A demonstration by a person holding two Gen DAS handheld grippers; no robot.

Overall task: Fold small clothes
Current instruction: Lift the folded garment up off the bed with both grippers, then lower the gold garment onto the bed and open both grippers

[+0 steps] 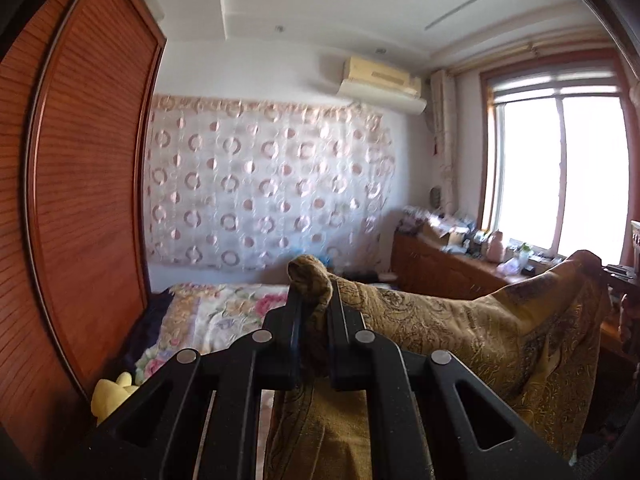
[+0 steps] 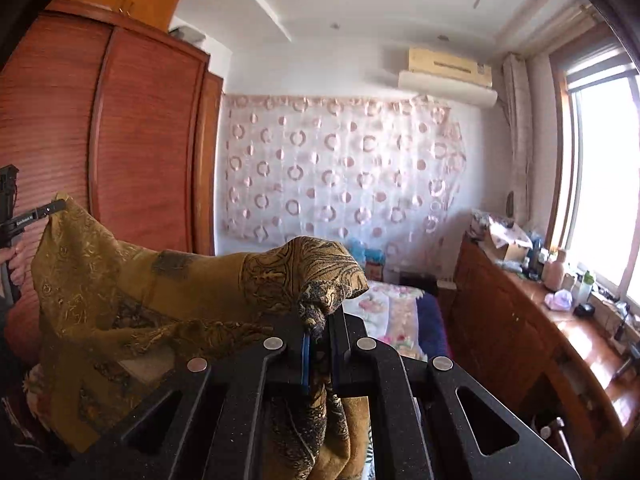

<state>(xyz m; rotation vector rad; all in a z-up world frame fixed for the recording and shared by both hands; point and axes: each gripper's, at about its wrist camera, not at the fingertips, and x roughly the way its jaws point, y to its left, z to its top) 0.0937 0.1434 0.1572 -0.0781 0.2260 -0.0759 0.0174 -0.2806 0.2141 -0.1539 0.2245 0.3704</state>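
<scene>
A mustard-brown paisley cloth [image 1: 460,328] hangs stretched in the air between both grippers. My left gripper [image 1: 314,300] is shut on one corner, which bunches above the fingertips. My right gripper [image 2: 320,324] is shut on the other corner of the cloth [image 2: 160,292]. In the right wrist view the left gripper [image 2: 56,206] shows at the far left, pinching the far corner. In the left wrist view the far corner rises at the right edge; the right gripper there is hidden by cloth.
A bed with a floral cover [image 1: 216,312] lies below and ahead. A red-brown wardrobe [image 2: 120,140] stands at the left. A wooden cabinet [image 2: 520,320] with clutter runs under the window [image 2: 600,180]. A yellow plush toy [image 1: 112,396] lies by the bed.
</scene>
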